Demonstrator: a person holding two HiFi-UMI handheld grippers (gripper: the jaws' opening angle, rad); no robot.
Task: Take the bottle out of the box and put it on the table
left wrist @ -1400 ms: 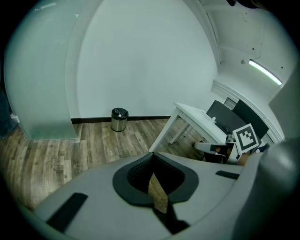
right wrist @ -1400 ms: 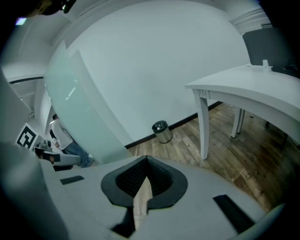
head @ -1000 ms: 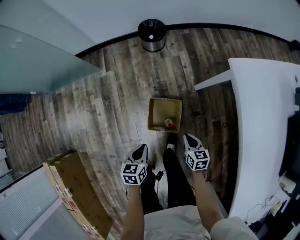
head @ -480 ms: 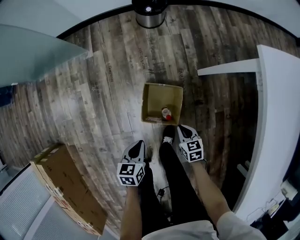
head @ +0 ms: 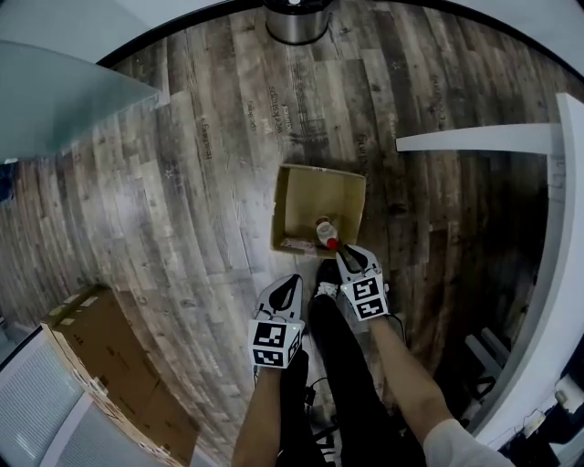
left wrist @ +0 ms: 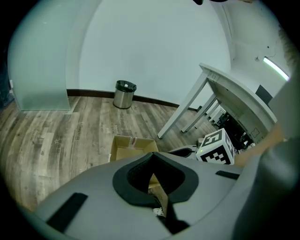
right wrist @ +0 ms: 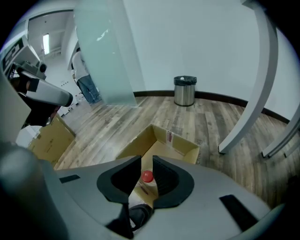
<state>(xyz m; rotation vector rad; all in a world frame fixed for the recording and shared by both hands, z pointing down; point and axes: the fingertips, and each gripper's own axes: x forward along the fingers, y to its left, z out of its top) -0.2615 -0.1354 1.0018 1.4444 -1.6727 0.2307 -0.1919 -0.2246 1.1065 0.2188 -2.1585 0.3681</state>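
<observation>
Both claws have come down closer to the box (head: 299,196) than a moment ago. The right claw (head: 349,253) now has its tip at the near edge of the box.

From the head view, the box sits open on the wood floor (head: 192,182). The bottle (head: 324,228) is still inside the box, by the near wall, with its red cap (head: 331,243) just in front of the right claw. The left claw (head: 290,285) is near the box, a bit back from its near left corner. Only this view shows both claws and the person's arms together. A bin (head: 297,18) is far behind the box, a white table (head: 484,139) is to the right of it, and a big carton (head: 100,356) is well off to the left.

From the left gripper view, the left claw (left wrist: 152,157) has its jaws together, with nothing in them. The box (left wrist: 123,149) shows past the tip, but the bottle does not show. The right claw's marker cube (left wrist: 215,147) is beside the box.

From the right gripper view, the right claw (right wrist: 146,160) has its jaws a little apart; they have just been opening. The red cap (right wrist: 147,176) shows in the gap, and the pads do not press on it. Only this view looks down into the box (right wrist: 180,147) this closely. It also shows a person (right wrist: 84,77) standing far behind the box.
</observation>
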